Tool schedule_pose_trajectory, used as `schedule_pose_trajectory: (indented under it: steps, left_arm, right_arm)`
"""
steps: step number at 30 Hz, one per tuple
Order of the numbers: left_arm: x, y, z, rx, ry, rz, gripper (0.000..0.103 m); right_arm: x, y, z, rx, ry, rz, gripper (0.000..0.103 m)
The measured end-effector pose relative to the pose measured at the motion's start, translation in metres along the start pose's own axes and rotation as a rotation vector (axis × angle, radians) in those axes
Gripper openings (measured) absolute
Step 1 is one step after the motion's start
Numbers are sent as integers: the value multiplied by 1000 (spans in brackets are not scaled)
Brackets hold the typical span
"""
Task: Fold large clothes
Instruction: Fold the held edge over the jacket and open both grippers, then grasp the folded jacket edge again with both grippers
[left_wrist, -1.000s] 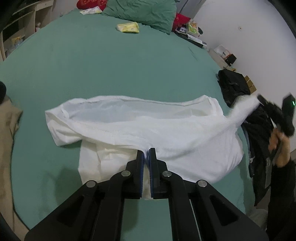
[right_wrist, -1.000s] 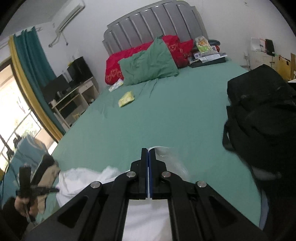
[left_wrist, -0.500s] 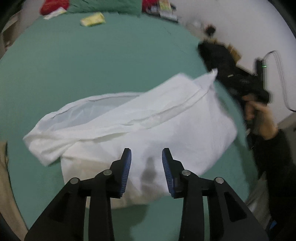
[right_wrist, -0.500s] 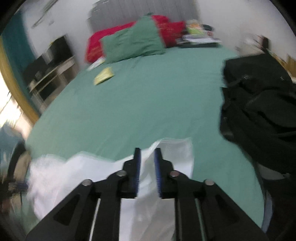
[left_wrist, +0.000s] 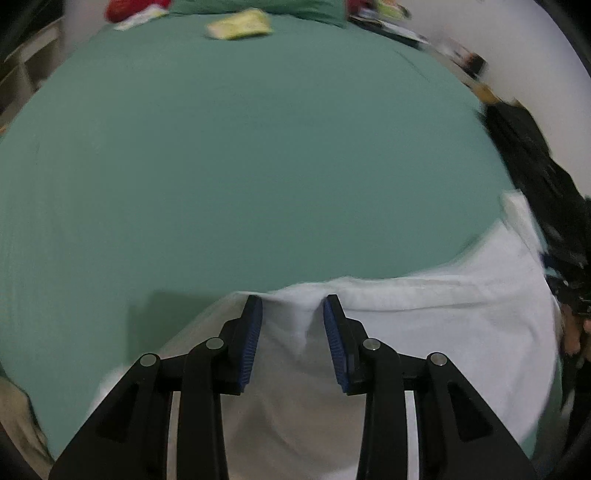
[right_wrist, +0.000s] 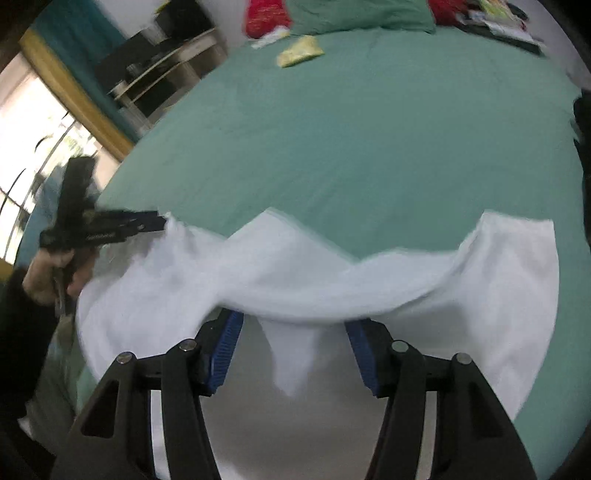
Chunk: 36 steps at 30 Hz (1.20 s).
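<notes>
White cotton garment (right_wrist: 369, 280) lay spread on the green-sheeted bed (left_wrist: 258, 166). The left tongs (left_wrist: 292, 325) gaped over its far hem; the right tongs (right_wrist: 291, 350) stood wide, apparently gripping nothing, cloth blurred between them.

My left gripper (left_wrist: 292, 306) had its jaws spread apart, nothing pinched between the blue pads (left_wrist: 250, 345). My right gripper (right_wrist: 293, 325) stood wider open still, its fingertips partly hidden. From the right camera I saw my left hand (right_wrist: 51, 275) wrapped around its black handle, the gripper pointing across, level.
</notes>
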<state>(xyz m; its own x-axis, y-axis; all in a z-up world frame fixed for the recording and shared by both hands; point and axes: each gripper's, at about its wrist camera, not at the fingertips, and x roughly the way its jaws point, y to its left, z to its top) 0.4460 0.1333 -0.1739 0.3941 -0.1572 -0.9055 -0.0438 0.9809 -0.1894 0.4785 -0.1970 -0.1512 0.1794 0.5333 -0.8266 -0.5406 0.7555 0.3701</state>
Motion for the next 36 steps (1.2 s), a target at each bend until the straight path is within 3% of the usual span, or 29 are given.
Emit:
schedule_pose_trajectory:
  steps: [3, 7, 8, 10, 11, 15, 18, 20, 21, 22, 23, 24, 25, 26, 33, 36]
  left_arm:
    - [-15, 17, 14, -20, -97, 88, 37]
    - [-60, 31, 1, -58, -276, 215, 37]
    - [-73, 34, -8, -60, -316, 256, 39]
    - [-95, 41, -25, -66, -341, 260, 46]
    - [-104, 42, -39, -83, -324, 245, 47]
    - [-109, 37, -98, -146, -173, 86, 49]
    - [-88, 29, -149, -188, -27, -23, 52]
    - [-80, 23, -169, -199, -22, -8, 53]
    - [-82, 19, -174, -172, -72, 25, 53]
    - [-81, 16, -176, -151, -80, 43, 53]
    - [-81, 16, -178, -154, -89, 46, 53]
    - [-83, 18, -180, -173, -99, 37, 38]
    - [-84, 20, -181, -172, -97, 22, 15]
    - [-83, 21, -179, -172, -83, 28, 5]
    - [-144, 20, -220, -191, -88, 23, 5]
    - [-162, 24, -248, -202, -63, 6, 5]
  right_arm:
    - [9, -13, 19, 36, -31, -79, 57]
    - [-36, -3, 20, -24, -265, -304, 57]
    - [-52, -2, 13, -33, -318, -337, 61]
    - [-75, -2, -2, -35, -349, -373, 76]
    - [-85, -4, -14, -16, -341, -388, 85]
    - [-103, -16, -84, 174, -215, -330, 86]
    - [-101, -27, -129, 280, -146, -357, 86]
    - [-96, -45, -155, 417, -145, -216, 86]
    - [-92, -49, -166, 473, -162, -117, 86]
    - [-94, -45, -173, 466, -210, -115, 82]
    - [-93, -41, -175, 436, -200, -139, 29]
    - [-93, -37, -180, 441, -188, -110, 11]
    - [-96, -35, -186, 450, -195, -91, 11]
    - [-101, -32, -190, 429, -199, -105, 11]
    - [-151, 13, -225, 381, -195, -137, 10]
    - [-146, 20, -230, 387, -160, -147, 10]
